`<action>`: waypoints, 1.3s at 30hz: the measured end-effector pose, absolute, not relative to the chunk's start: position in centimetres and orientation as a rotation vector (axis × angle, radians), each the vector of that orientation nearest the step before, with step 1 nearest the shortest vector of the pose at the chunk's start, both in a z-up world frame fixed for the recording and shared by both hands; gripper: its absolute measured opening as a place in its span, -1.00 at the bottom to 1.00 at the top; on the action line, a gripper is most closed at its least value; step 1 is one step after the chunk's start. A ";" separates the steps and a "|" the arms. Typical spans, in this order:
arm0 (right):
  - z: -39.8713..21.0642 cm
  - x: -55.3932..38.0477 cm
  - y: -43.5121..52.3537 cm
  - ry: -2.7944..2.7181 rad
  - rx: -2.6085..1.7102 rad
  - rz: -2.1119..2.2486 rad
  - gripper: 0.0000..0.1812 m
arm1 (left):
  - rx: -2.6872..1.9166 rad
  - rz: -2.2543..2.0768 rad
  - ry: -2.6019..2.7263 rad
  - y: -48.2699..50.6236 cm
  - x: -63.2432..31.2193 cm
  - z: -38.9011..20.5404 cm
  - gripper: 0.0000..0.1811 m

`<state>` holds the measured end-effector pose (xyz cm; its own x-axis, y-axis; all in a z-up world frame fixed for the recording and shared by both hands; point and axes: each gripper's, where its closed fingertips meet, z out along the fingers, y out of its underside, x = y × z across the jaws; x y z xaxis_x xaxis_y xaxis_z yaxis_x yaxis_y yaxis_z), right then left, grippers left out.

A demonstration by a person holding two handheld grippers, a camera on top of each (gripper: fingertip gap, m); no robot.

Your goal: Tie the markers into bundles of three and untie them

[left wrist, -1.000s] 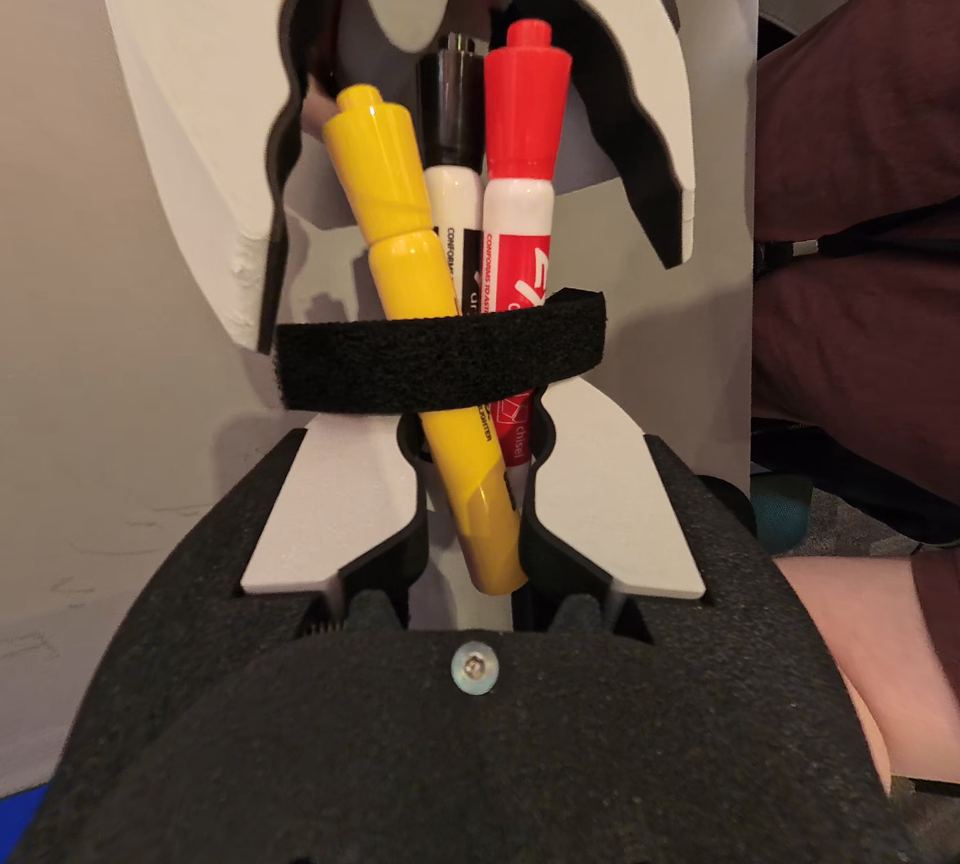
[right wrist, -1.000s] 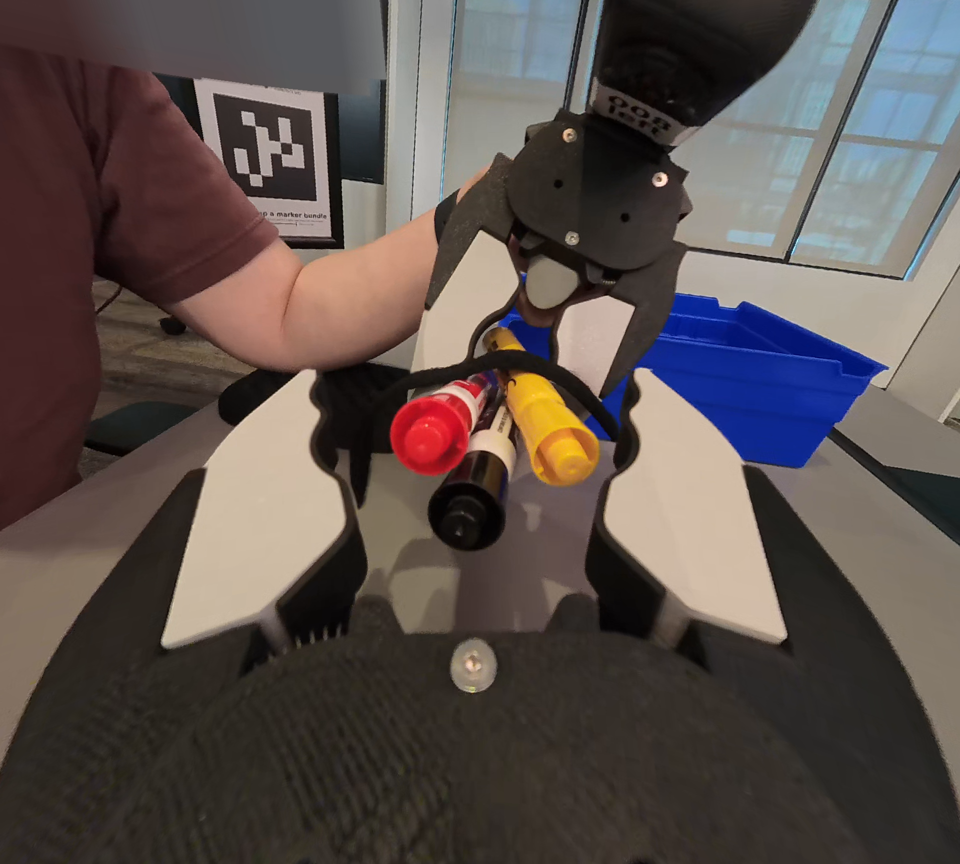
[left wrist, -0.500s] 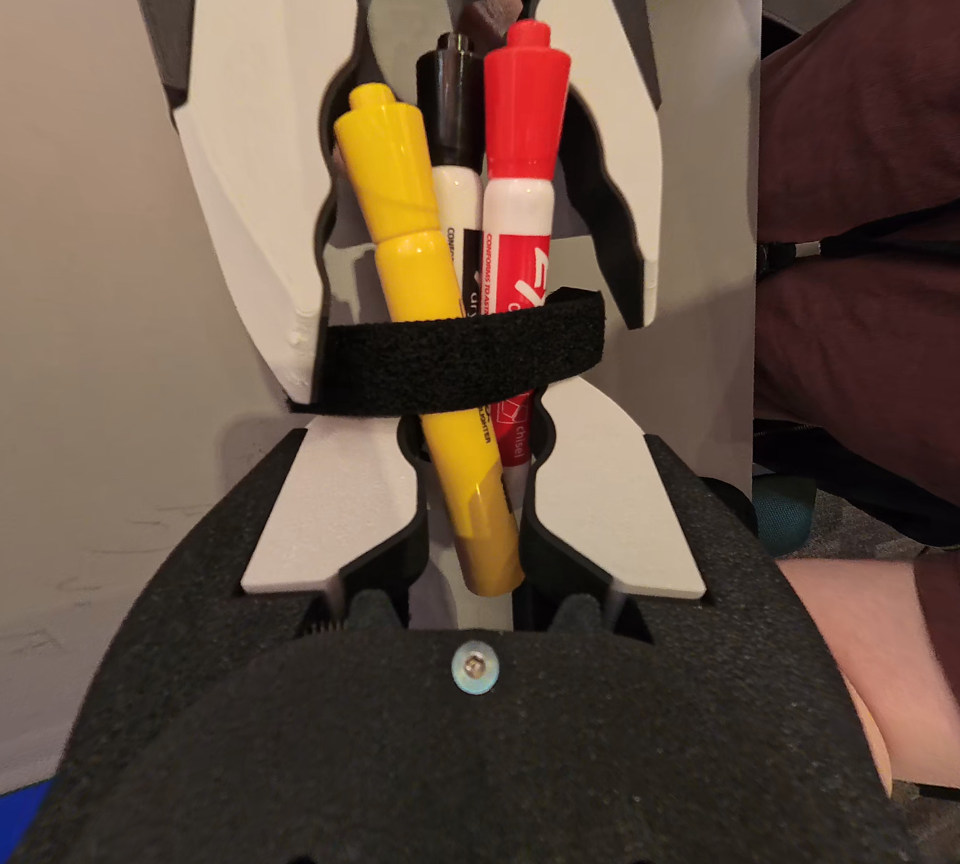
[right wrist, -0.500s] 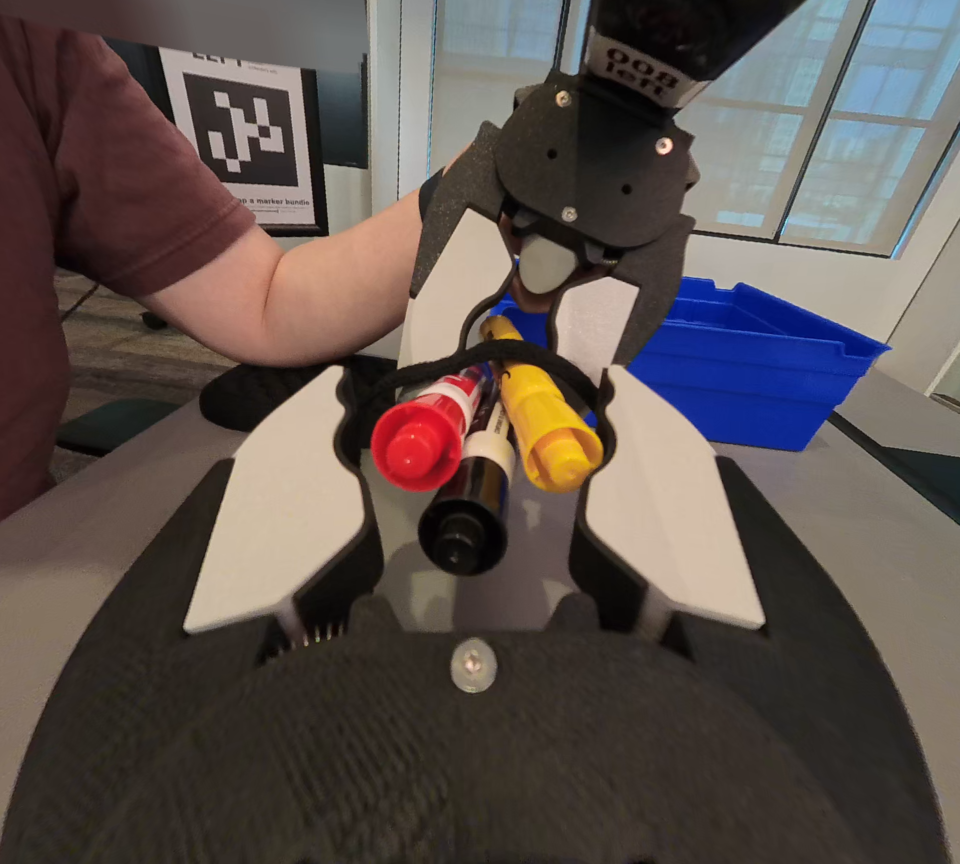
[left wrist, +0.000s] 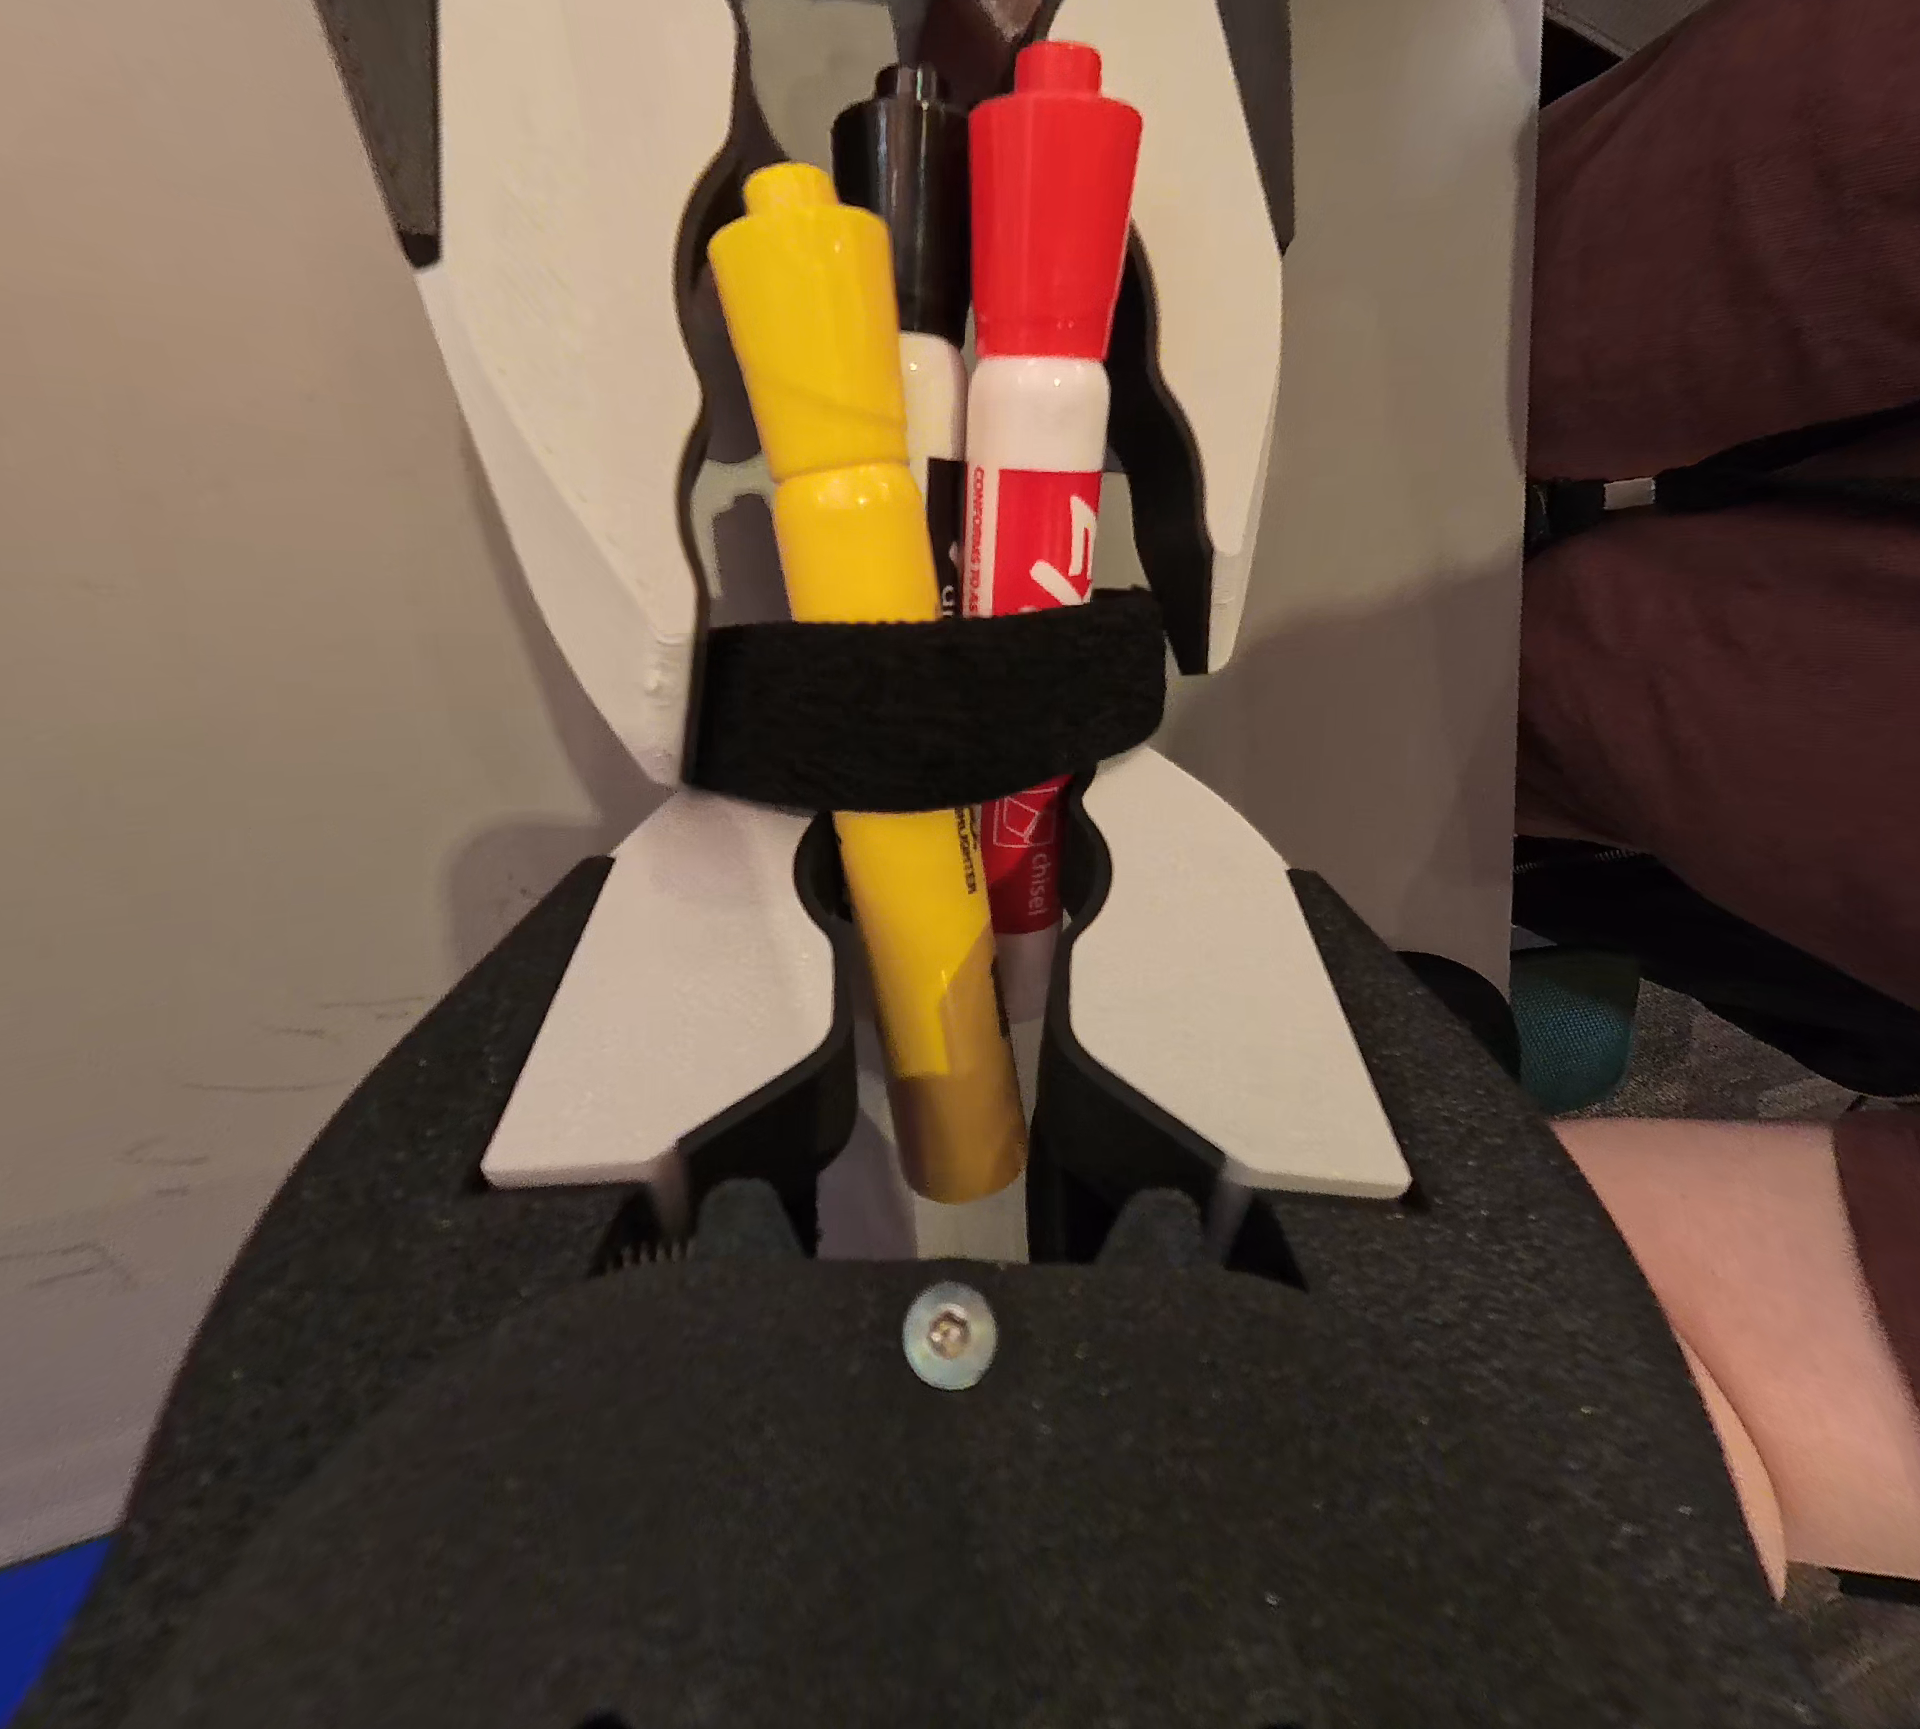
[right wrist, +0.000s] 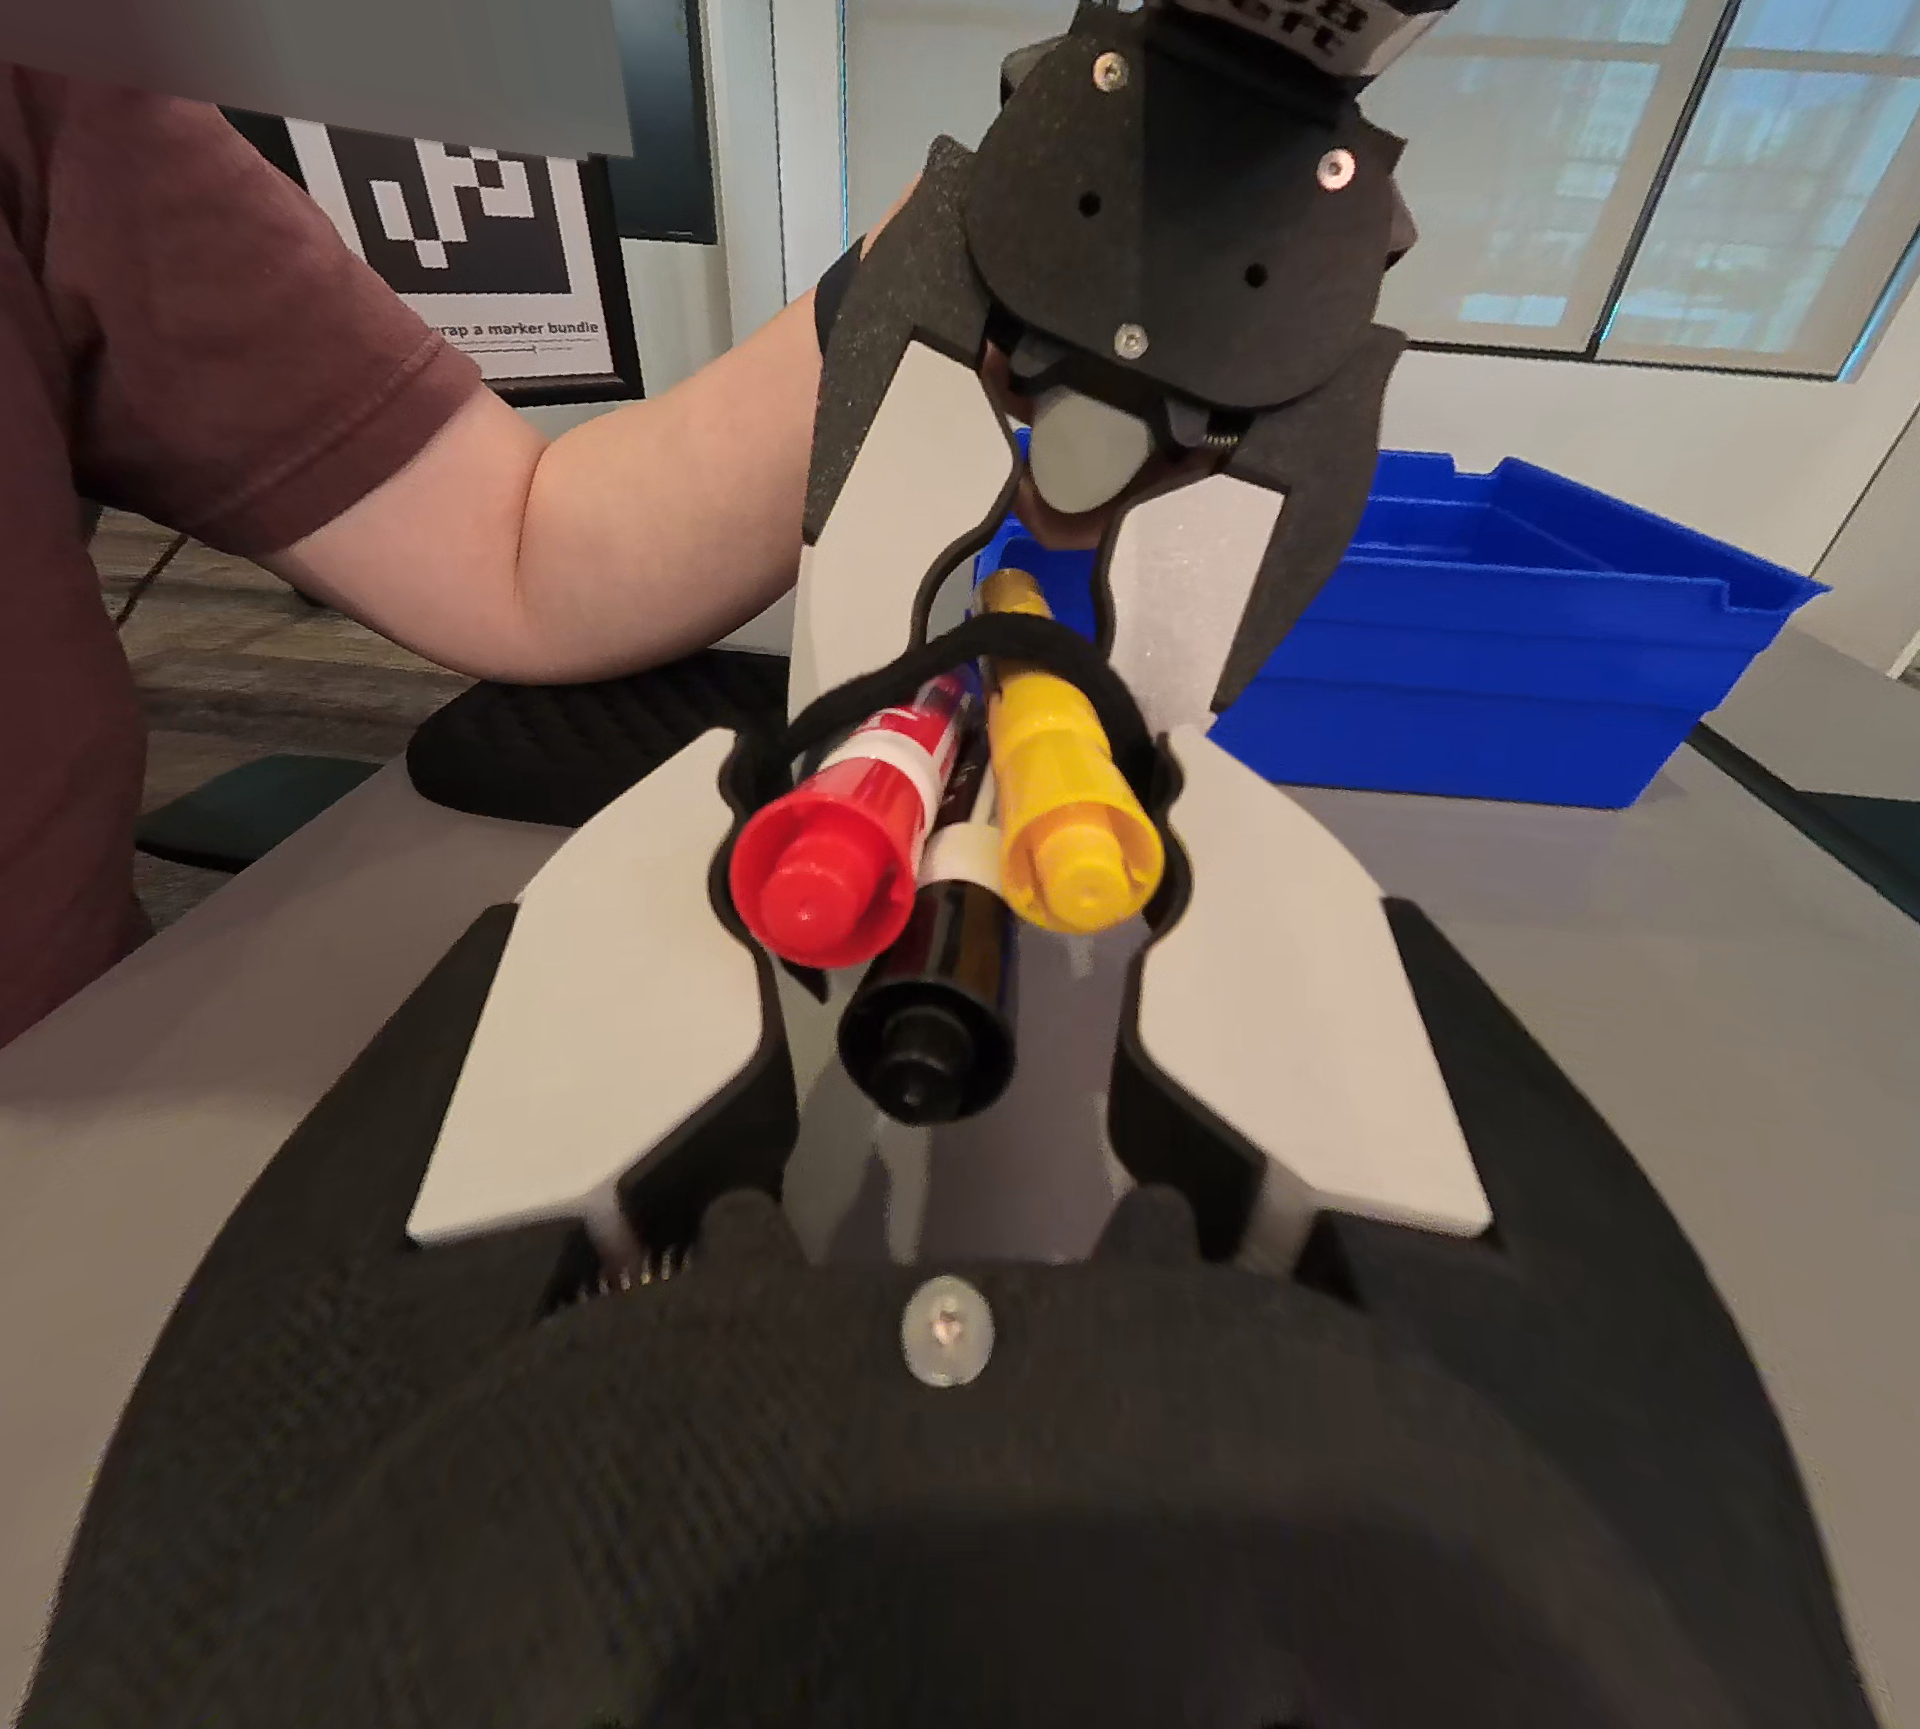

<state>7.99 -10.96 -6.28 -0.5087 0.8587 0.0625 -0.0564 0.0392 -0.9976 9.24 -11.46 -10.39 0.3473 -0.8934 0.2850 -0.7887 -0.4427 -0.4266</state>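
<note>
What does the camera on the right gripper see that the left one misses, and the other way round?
Only the right wrist view shows the blue bin, the windows, a framed black-and-white sign, the person's forearm and the left gripper's black body.

Only the left wrist view shows the strap face-on as a wide band, plus the person's lap.

Both show the red marker, black marker and yellow marker in the strap, and the grey table.

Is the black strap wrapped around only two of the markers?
No, the black strap loops around all three: yellow marker, black marker and red marker.
</note>
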 end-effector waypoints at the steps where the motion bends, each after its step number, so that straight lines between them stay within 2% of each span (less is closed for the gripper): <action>1: -6.3 8.0 -11.0 -1.582 -0.841 1.573 -0.21 | -2.396 -0.718 1.522 -11.5 9.2 -10.4 -0.58; 39: -7.4 8.0 -10.8 -1.656 -0.859 1.471 -0.41 | -2.398 -0.707 1.491 -11.2 8.9 -10.2 -0.58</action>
